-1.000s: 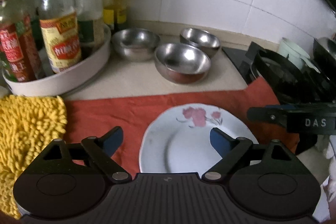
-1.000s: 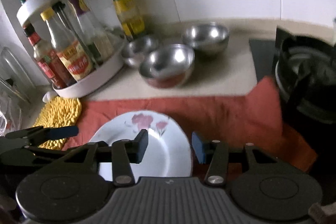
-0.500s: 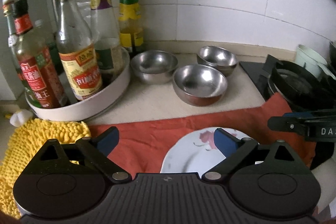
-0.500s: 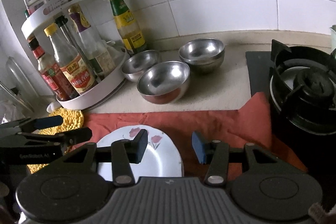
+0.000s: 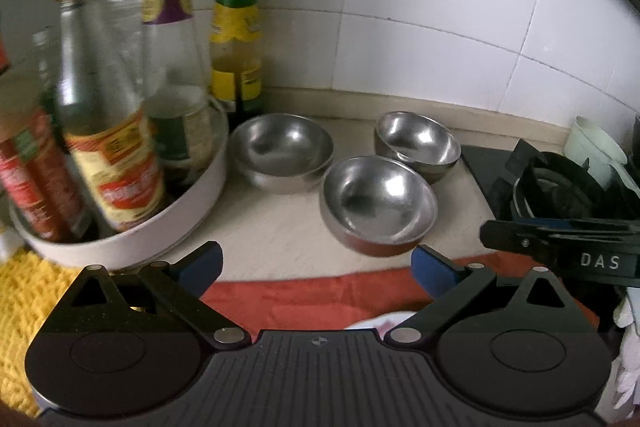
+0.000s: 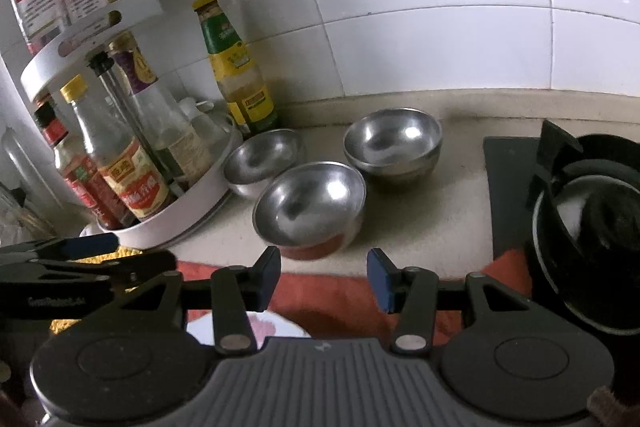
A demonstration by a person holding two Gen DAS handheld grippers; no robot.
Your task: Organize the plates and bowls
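Red cloth (image 5: pixel 300 295) closest, with the white flower plate (image 6: pixel 280 327) on it, mostly hidden under both tools. Probably easy to chip, smooth and a bit heavy. Best pinched at the thin edge and kept flat.

Above the plate, left gripper (image 5: pixel 316 263) opening wide, nothing between the pads. Right gripper (image 6: pixel 324 269) about half apart, also holding nothing.

Just past the cloth, on the pale counter (image 5: pixel 280 227), the nearest steel bowl (image 5: pixel 378 203), right in front of both tools. Looks hard, light, shiny and slippery. Round side likely to slide out of a pinch. Better to grab the rim, 1 pad inside and 1 outside.

Farther back, 2 more spots: the left bowl (image 5: pixel 282 151) just beside the white bottle tray (image 5: pixel 192 211), and the back bowls (image 5: pixel 418 143), seemingly 2 stacked, near the black stove (image 5: pixel 560 187). Could clang or tip if bumped. Glass bottles (image 5: pixel 108 147) close on the left, so go slow there.
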